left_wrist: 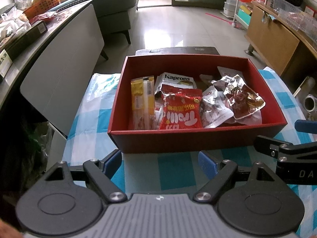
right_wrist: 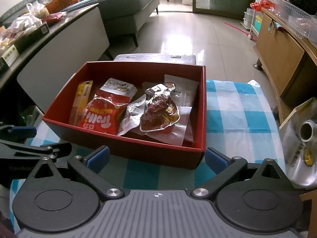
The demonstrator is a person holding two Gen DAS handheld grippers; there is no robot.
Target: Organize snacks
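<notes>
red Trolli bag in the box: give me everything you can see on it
The red Trolli bag is a glossy, crinkled plastic pouch with white Trolli lettering and yellow print above it, printed side up and reading upside down in both views. It looks sealed and leans against the near wall of the red box. The yellow packet lies on its left, the Kaprons pouch behind and partly beneath it, a silver foil pack on its right. Neither claw touches it.

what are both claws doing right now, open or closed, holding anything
Left claw: open, holding nothing, in front of the red box.
Right claw: open, holding nothing.
</notes>
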